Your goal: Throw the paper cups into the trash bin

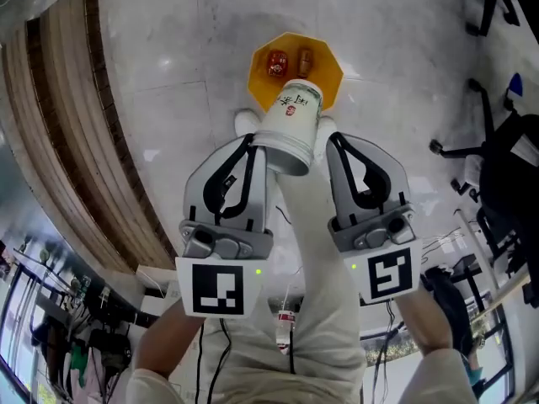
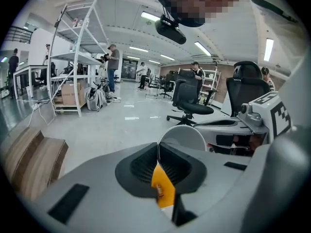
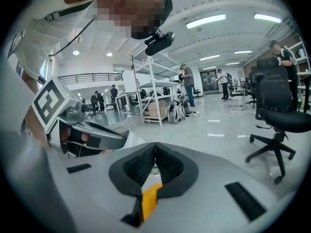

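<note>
A white paper cup (image 1: 289, 124) with red print hangs tilted above the orange trash bin (image 1: 336, 80) on the floor. My left gripper (image 1: 255, 145) is shut on the cup's wall: in the left gripper view the thin rim sits pinched between the pads (image 2: 146, 165) and the round cup (image 2: 182, 138) shows just beyond. My right gripper (image 1: 330, 138) is beside the cup on its right, its jaws shut with nothing between them (image 3: 155, 155). The bin holds some reddish rubbish (image 1: 277, 62). Orange of the bin (image 3: 148, 198) shows under both pairs of jaws.
A curved wooden bench (image 1: 76, 141) runs along the left. Black office chairs (image 1: 505, 158) stand at the right. The person's light trouser legs (image 1: 316, 310) are below the grippers. A white shelf rack (image 2: 77, 57), more chairs and several people are farther off in the hall.
</note>
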### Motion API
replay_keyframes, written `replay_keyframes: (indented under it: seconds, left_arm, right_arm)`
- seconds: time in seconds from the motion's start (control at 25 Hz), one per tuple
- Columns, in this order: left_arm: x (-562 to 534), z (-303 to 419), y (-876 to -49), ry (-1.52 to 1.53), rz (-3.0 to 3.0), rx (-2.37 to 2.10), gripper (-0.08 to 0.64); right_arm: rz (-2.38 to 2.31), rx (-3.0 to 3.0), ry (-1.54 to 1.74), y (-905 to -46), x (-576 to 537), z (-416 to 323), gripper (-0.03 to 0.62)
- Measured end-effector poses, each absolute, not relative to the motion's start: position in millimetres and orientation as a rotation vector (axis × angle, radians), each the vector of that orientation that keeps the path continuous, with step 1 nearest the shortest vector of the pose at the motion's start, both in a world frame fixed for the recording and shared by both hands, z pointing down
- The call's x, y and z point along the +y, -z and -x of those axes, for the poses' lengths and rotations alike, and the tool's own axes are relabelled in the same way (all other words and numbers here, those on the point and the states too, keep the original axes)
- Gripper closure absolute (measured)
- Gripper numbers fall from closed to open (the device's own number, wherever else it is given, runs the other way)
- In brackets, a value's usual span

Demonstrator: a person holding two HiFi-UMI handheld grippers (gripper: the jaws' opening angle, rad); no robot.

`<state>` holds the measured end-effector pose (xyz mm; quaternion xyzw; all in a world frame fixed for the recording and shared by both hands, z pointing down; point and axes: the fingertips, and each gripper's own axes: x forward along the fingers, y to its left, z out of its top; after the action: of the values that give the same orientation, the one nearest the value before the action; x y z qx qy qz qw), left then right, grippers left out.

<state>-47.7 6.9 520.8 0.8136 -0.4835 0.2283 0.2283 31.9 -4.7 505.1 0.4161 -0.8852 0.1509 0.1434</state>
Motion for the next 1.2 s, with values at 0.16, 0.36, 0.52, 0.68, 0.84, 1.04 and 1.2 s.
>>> replay_keyframes:
  seconds: [0.16, 0.36, 0.52, 0.68, 0.84, 1.04, 1.2]
  left_arm:
    - [7.5, 46.2, -564.1, -0.649, -2.216, -1.361, 0.535]
    - [12.2, 52.4, -626.7, -0.706, -2.131, -1.38, 0.535]
    - [12.0, 58.3, -671.2, -0.713, -2.052, -1.412, 0.535]
    - [6.0, 61.5, -702.9, -0.734, -2.046, -1.42, 0.535]
    - [1.5, 55.4, -731.9, -0.793, -2.064, -1.404, 0.535]
    - [-4.9, 50.6, -763.1, -0.857, -2.015, -1.379, 0.535]
    - [-7.0, 47.4, -792.2, -0.934, -1.96, -1.347, 0.535]
  right_arm:
    - [-1.207, -2.517, -0.468, -548.4, -3.5, -29.6, 0.589]
    - [-1.174, -2.47, -0.473, -601.5, -1.6, -24.5, 0.589]
    - [-1.173, -2.423, -0.497, -648.0, 0.1, -26.0, 0.589]
    - [-1.127, -2.358, -0.482, -693.2, -2.1, -25.2, 0.589]
    - [-1.092, -2.31, -0.501, -724.3, 1.8, -25.9, 0.589]
    - [-1.08, -2.25, -0.513, -752.7, 4.2, -30.5, 0.589]
    - [-1.162, -2.184, -0.557, -777.6, -4.3, -46.7, 0.589]
